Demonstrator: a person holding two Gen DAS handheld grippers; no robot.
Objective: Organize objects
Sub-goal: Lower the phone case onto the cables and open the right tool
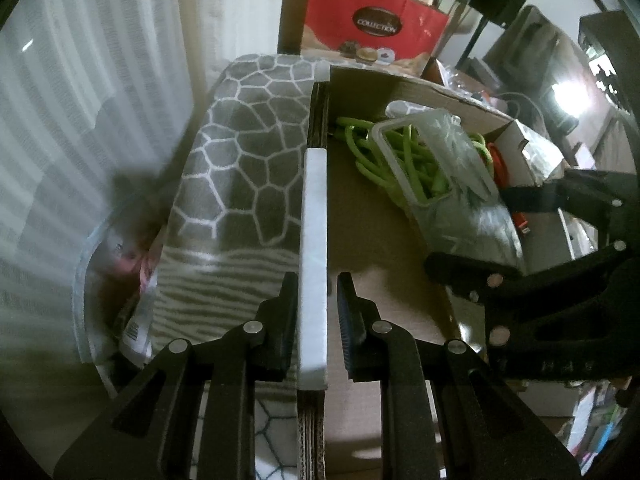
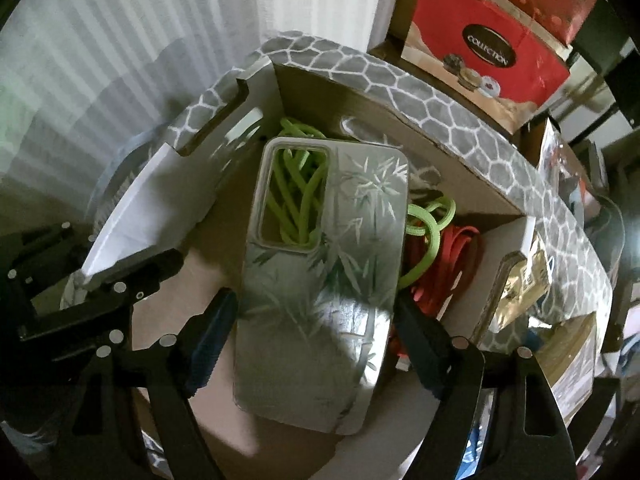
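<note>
Behind the cardboard box (image 2: 460, 168) — red bag (image 2: 492, 52) reading "COLLECTION"; left hand-held gripper (image 1: 314, 312) pinching its wall, right (image 2: 316, 344) spread.

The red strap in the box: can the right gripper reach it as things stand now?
Probably not directly: the phone case sits between the right gripper's open jaws, partly covering the red strap.

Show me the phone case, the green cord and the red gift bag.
phone case (image 2: 320, 300), right wrist view, middle of its back
green cord (image 2: 296, 196), right wrist view, loops showing through the case's cutout
red gift bag (image 1: 376, 20), left wrist view, front face
</note>
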